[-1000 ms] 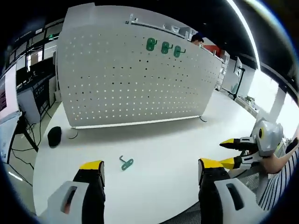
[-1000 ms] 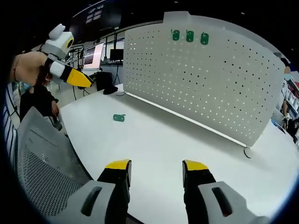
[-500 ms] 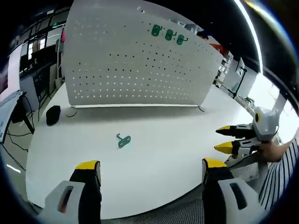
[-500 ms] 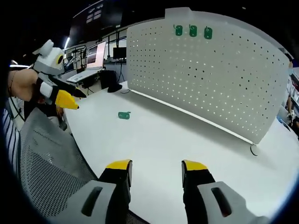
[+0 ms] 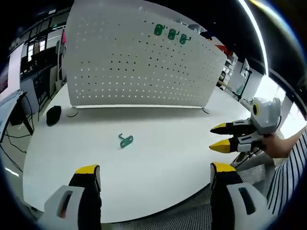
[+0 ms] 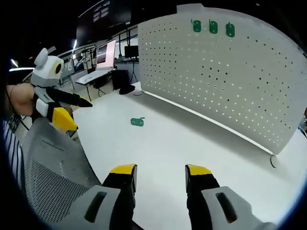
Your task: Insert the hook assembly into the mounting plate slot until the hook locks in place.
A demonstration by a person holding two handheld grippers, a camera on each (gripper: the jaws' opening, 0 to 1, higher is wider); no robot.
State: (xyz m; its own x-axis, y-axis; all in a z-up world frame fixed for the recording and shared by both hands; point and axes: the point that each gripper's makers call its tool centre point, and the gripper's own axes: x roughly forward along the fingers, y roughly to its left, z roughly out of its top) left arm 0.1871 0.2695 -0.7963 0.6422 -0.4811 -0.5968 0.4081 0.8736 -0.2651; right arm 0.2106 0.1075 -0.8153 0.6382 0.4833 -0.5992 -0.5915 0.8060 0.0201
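Note:
A small green hook (image 5: 125, 141) lies flat on the white table (image 5: 163, 153), well ahead of my left gripper (image 5: 156, 177), which is open and holds nothing. The same green hook (image 6: 137, 122) sits left of centre in the right gripper view, far beyond my right gripper (image 6: 160, 173), also open and bare. Upright at the back stands the white perforated mounting plate (image 5: 139, 67), with three green hooks (image 5: 170, 33) hung near its top edge. These three hooks (image 6: 212, 27) top the mounting plate (image 6: 225, 81) in the right gripper view too.
A grey mesh chair back (image 6: 48, 177) stands close at my right gripper's left. A dark puck-like object (image 5: 53, 115) and a cable lie at the plate's left end. Desks with monitors (image 6: 103, 55) stand beyond the table. The right gripper's yellow tips (image 5: 223, 136) enter from the right.
Both cameras shifted slightly. In the left gripper view the other gripper rose and moved inward over the table edge. In the right gripper view the left gripper dropped lower at the left. The hook stayed put.

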